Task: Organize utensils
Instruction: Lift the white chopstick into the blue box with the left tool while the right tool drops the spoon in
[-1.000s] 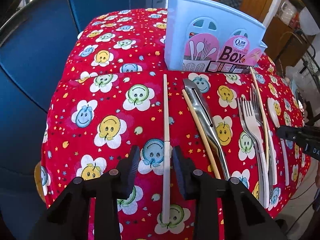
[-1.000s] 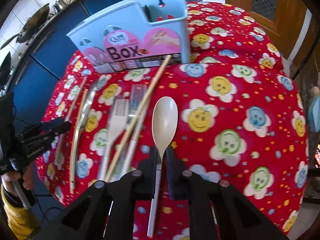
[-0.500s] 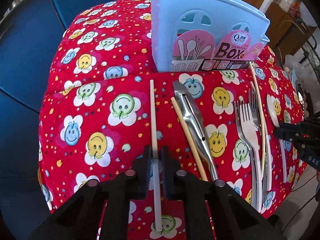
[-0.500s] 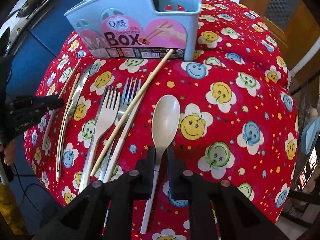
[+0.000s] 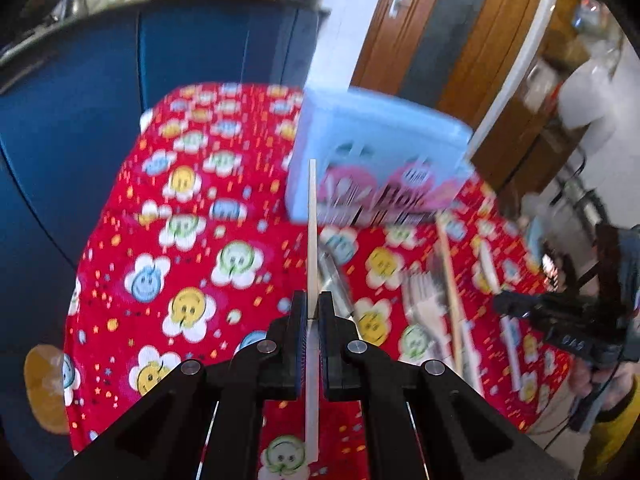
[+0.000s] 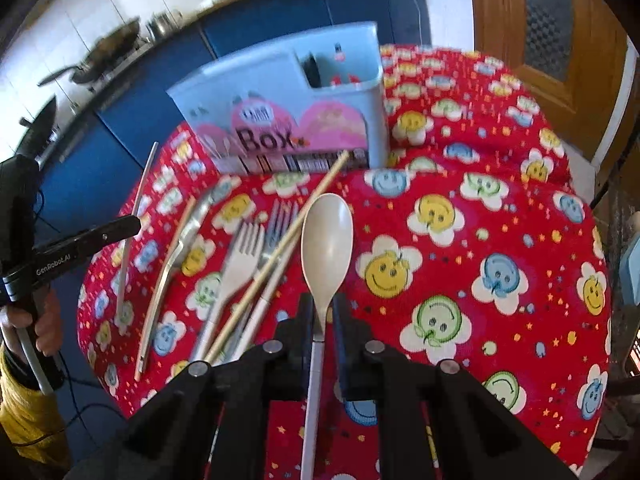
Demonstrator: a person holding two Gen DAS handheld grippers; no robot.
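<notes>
Surface: a table under a red smiley-print cloth [image 6: 480, 240], which carries every utensil and the holder.
Holder: pale blue utensil box [image 6: 372, 92], labelled "Box", upright at the far edge of the table; the one compartment that opens to the right wrist view shows no cutlery, the others cannot be read.
Left gripper [image 5: 313, 312]: jaws clenched on a white chopstick [image 5: 312, 216], gripped partway along its length; in the right wrist view the stick stands tilted off the cloth near the table's left edge, tip toward the box.
Right gripper [image 6: 323, 312]: jaws clamped on the neck of a beige spoon [image 6: 327, 240], its bowl pointing at the box; whether the bowl is clear of the cloth cannot be told.
Unsorted, middle of table: a steel knife-like piece [image 6: 176, 248] with a tan chopstick [image 6: 148, 340] beside it; two forks [image 6: 244, 252] lying close together; a bamboo chopstick [image 6: 280, 248] laid diagonally across them, its far end just short of the box front.
Done: by appearance nothing is stowed.
In hand: two items gripped, one per gripper, neither over the box.
Left to do: deliver both held items into compartments, then clear the remaining pieces; the task appears to be at an early stage.
</notes>
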